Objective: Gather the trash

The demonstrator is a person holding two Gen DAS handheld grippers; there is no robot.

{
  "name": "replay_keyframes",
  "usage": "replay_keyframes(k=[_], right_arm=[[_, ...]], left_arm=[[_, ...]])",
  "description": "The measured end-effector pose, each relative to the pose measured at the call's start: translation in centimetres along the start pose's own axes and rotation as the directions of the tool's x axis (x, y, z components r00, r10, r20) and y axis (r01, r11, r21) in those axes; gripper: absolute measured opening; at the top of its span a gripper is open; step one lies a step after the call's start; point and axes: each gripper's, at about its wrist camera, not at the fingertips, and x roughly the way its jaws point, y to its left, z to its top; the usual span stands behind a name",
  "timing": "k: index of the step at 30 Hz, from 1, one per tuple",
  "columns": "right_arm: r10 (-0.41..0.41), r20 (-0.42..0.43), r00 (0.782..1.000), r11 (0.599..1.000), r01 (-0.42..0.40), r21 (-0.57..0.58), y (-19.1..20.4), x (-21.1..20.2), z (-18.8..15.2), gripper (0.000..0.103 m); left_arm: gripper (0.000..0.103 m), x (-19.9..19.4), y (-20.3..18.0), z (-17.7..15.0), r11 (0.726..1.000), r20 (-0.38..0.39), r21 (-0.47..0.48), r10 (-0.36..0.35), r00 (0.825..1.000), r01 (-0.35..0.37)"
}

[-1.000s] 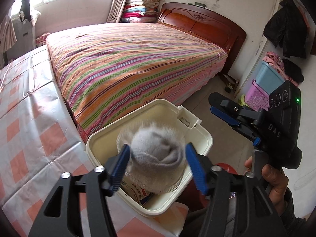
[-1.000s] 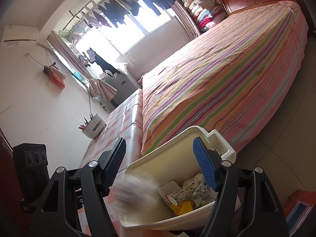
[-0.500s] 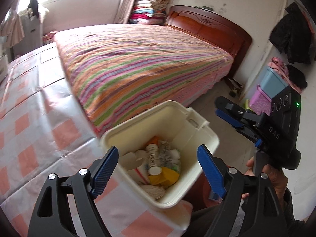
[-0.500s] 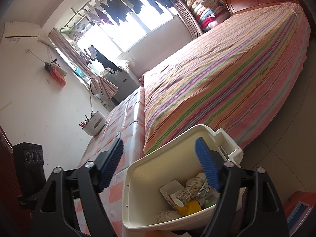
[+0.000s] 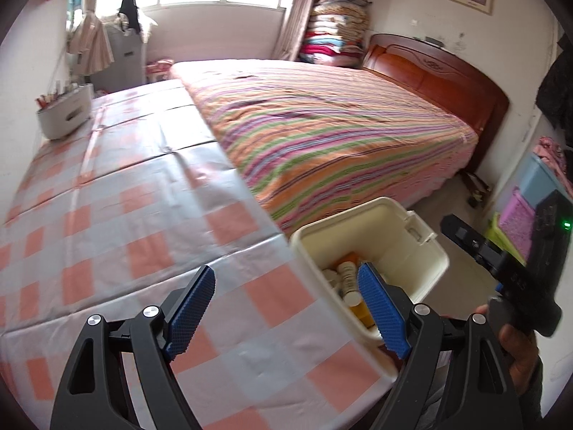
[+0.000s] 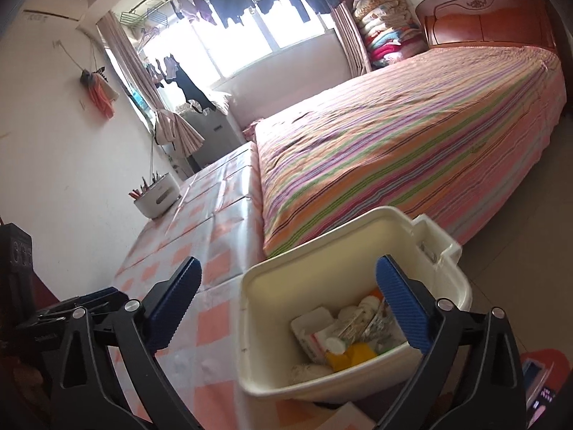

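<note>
Cream plastic rectangular trash bin [image 6: 343, 322] at the edge of the pink-and-grey checked tablecloth [image 5: 143, 215], beside the striped bed [image 5: 340, 136]. Contents: small bottles, cartons and wrappers [image 6: 343, 337], judged light, thin-walled and crushable; best taken across their bodies. Left gripper [image 5: 286, 315] gapes wide, empty. Right gripper [image 6: 286, 308], jaws just widened, holds nothing. Only the right view shows the bin's floor; only the left view shows the holder's hand [image 5: 515, 351].
</note>
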Motion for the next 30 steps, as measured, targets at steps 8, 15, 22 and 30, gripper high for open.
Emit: replay_keyframes(k=[8,15,22,30], right_arm=[[-0.117,-0.026,0.993,0.992,0.116,-0.041,3.6,-2.1,-1.6,0.096],[-0.154,-0.026,0.988,0.978,0.149,-0.146,7.2,-4.9,-2.1,0.096],[-0.17,-0.024,0.985,0.964,0.161,-0.21,9.6,-7.5,-3.2,0.096],[-0.202,-0.002,0.979,0.955,0.196,-0.224,9.6,-8.9,-3.0,0.096]], left_arm=[[0.08,-3.6,0.6,-1.5,0.995,0.061,0.008,0.094,0.994,-0.095],[0.08,-5.7,1.1,-2.5,0.991,0.088,-0.017,0.133,0.987,-0.132],[0.08,-8.1,1.2,-3.6,0.989,0.112,-0.04,0.146,0.983,-0.143],[0.08,-9.7,1.0,-4.2,0.989,0.122,-0.056,0.144,0.982,-0.138]])
